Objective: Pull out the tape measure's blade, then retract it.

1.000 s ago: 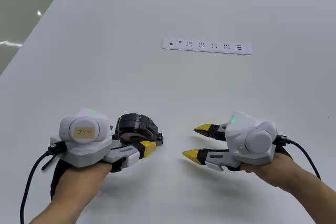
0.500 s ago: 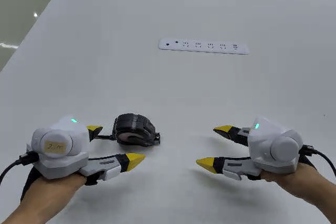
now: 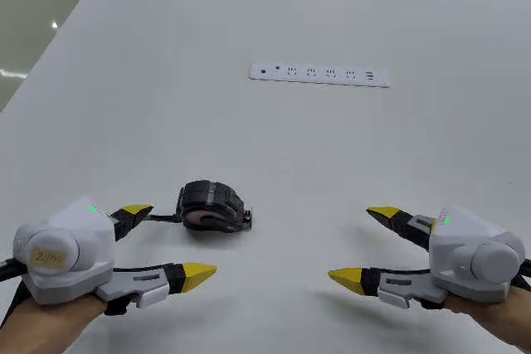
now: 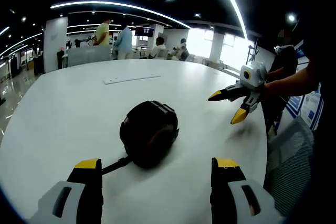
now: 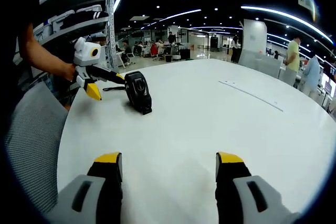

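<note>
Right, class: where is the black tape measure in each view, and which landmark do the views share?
Head view: tape measure lower left of centre.
Left gripper view: tape measure centre, just beyond the jaws.
Right gripper view: tape measure upper left.
Shared landmark: white power strip.

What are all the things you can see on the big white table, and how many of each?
table: 1, white, under everything.
tape measure: 1, black, lying on the near side of the table, left of the middle.
power strip: 1, white, farther back on the table.
people: several, mixed colours, far behind the table in the left gripper view.
left gripper: 1, white with yellow tips, bottom left, open and empty.
right gripper: 1, white with yellow tips, bottom right, open and empty.
</note>
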Demonstrator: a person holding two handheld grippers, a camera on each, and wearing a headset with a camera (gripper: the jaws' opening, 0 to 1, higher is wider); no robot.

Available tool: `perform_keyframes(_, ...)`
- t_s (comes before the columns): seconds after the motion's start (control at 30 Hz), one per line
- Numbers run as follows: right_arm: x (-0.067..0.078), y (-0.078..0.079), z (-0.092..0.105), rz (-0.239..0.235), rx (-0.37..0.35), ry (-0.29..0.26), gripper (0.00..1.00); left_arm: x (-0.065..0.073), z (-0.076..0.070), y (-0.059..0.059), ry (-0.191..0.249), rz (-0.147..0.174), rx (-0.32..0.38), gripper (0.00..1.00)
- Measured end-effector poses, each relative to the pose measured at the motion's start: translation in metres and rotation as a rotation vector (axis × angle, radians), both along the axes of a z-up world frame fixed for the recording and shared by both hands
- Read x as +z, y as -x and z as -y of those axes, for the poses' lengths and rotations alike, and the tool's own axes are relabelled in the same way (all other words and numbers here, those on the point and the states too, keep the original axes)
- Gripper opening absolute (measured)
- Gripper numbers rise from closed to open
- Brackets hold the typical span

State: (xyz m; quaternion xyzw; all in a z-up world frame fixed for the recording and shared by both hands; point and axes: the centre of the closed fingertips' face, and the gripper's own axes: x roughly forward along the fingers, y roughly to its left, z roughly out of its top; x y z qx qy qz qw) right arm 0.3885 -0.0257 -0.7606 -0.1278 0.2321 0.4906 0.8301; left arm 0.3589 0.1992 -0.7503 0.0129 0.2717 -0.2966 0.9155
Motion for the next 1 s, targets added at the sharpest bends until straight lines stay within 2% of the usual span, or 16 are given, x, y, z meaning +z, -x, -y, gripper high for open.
perform_keyframes(0.3, 0.002, 0.006, 0.015, 0.007, -0.035, -0.023, 0.83, 0.0, -0.001, 0.007, 0.0, 0.025, -0.014, 0.88)
perform_keyframes(0.5, 0.004, 0.012, 0.019, 0.02, -0.034, -0.026, 0.89, 0.005, -0.001, 0.011, -0.002, 0.057, -0.023, 0.93)
perform_keyframes(0.8, 0.005, 0.021, 0.024, 0.032, -0.029, -0.024, 0.98, 0.009, -0.003, 0.015, 0.016, 0.082, -0.019, 1.0)
perform_keyframes(1.0, 0.006, 0.023, 0.029, 0.037, -0.04, -0.031, 1.0, 0.006, -0.004, 0.021, 0.002, 0.082, -0.037, 1.0)
